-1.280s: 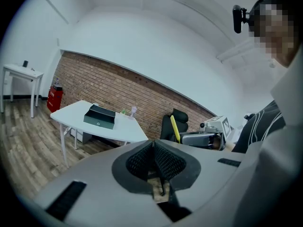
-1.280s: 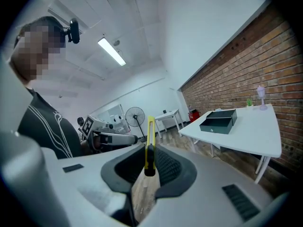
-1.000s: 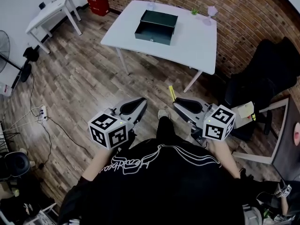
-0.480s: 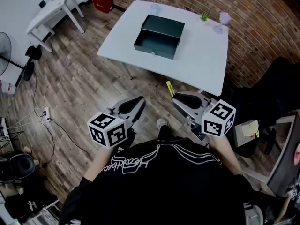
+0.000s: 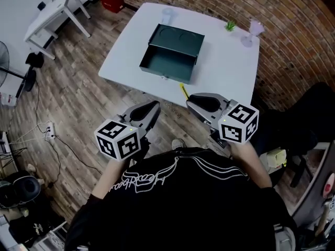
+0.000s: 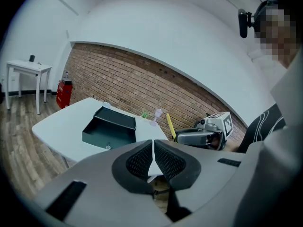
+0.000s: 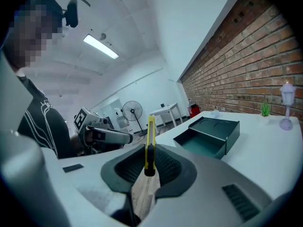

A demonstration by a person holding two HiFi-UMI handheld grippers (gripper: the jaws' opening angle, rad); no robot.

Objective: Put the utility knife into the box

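The yellow utility knife (image 5: pixel 183 90) stands up between the pads of my right gripper (image 5: pixel 191 99), which is shut on it; in the right gripper view the knife (image 7: pixel 150 143) points forward between the jaws. The dark green box (image 5: pixel 170 54) lies open on the white table (image 5: pixel 230 77), just beyond the knife tip, and its open tray (image 7: pixel 208 134) faces me. My left gripper (image 5: pixel 152 109) hangs level beside the right one, at the table's near edge. Its jaws (image 6: pixel 153 150) are shut with nothing between them.
A stemmed glass (image 5: pixel 255 30), a small green plant (image 5: pixel 230 25) and a clear cup (image 5: pixel 167 14) stand at the table's far side by the brick wall. A small white table (image 5: pixel 52 12), a power strip (image 5: pixel 49 132) and a black chair (image 5: pixel 309 119) surround it.
The table and box have come much closer in the head view; both grippers, the right still holding the knife, now reach the table's near edge.
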